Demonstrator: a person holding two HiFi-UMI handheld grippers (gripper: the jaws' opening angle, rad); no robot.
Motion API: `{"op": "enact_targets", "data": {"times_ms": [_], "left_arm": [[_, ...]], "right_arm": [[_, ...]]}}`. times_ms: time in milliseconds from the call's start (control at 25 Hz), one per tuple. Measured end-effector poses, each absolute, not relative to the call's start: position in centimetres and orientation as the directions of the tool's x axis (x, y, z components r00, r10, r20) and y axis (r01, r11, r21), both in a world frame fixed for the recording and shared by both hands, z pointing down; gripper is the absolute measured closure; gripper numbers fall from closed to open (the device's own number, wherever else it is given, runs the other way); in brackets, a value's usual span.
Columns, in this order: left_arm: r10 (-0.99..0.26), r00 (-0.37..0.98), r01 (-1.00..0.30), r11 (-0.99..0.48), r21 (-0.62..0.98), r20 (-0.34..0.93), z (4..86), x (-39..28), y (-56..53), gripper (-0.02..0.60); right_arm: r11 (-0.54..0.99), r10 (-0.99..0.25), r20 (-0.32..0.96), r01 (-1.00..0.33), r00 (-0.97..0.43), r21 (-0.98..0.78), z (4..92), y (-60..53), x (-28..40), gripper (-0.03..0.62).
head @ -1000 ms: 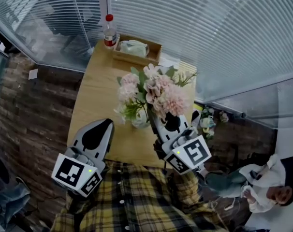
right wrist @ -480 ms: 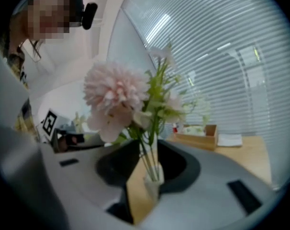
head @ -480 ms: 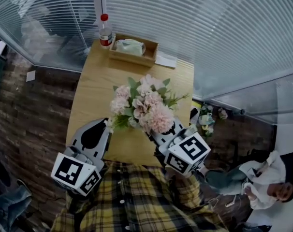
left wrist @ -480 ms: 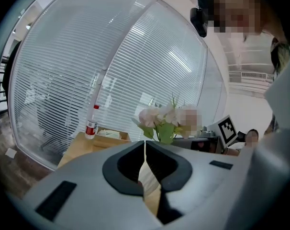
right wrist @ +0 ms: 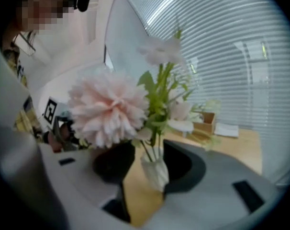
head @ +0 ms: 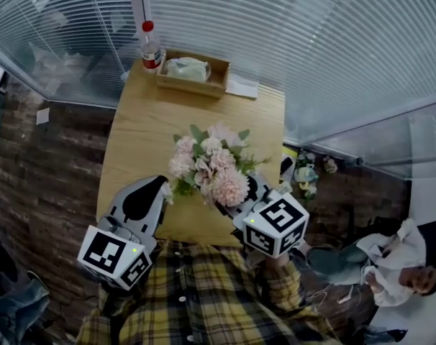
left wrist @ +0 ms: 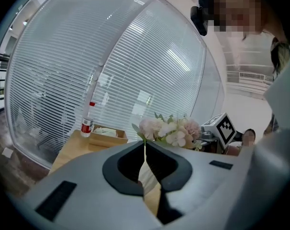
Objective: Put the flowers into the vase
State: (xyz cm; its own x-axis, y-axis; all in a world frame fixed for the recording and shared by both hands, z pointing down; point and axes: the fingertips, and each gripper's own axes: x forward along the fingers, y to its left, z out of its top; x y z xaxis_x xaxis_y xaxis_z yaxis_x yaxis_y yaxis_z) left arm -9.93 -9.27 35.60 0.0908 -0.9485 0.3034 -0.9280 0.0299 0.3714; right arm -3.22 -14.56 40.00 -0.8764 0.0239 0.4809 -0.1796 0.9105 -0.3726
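Pink and white flowers (head: 211, 167) stand in the small white ribbed vase (right wrist: 155, 172) near the near edge of the light wooden surface (head: 142, 124), between the spread, opening jaws of the right tool (right wrist: 147, 150), the left tool (left wrist: 145, 146) is pressed together on nothing, and a shallow wooden tray (head: 196, 89) at the far edge holds a pale green bundle (head: 185, 68)

Bright even daylight, fisheye-warped edges, right gripper view blurred

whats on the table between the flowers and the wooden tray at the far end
Nothing: the head view shows only bare tabletop between the flowers and the wooden tray. The bottle and paper sit beside the tray, outside that stretch.
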Motion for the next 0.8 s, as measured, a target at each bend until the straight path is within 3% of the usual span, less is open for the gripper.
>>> {"op": "enact_targets", "data": {"times_ms": [480, 800], "left_arm": [[-0.948, 0.09, -0.927, 0.031, 0.373, 0.304, 35.4, -10.5, -9.4, 0.558], [-0.954, 0.067, -0.933, 0.045, 0.357, 0.293, 34.8, -11.3, -9.3, 0.558]], "right_arm": [[0.897, 0.033, 0.526, -0.207, -0.85, -0.391, 41.0, -14.1, -1.1, 0.419], [0.897, -0.061, 0.522, -0.276, -0.851, -0.345, 41.1, -15.3, 1.1, 0.42]]}}
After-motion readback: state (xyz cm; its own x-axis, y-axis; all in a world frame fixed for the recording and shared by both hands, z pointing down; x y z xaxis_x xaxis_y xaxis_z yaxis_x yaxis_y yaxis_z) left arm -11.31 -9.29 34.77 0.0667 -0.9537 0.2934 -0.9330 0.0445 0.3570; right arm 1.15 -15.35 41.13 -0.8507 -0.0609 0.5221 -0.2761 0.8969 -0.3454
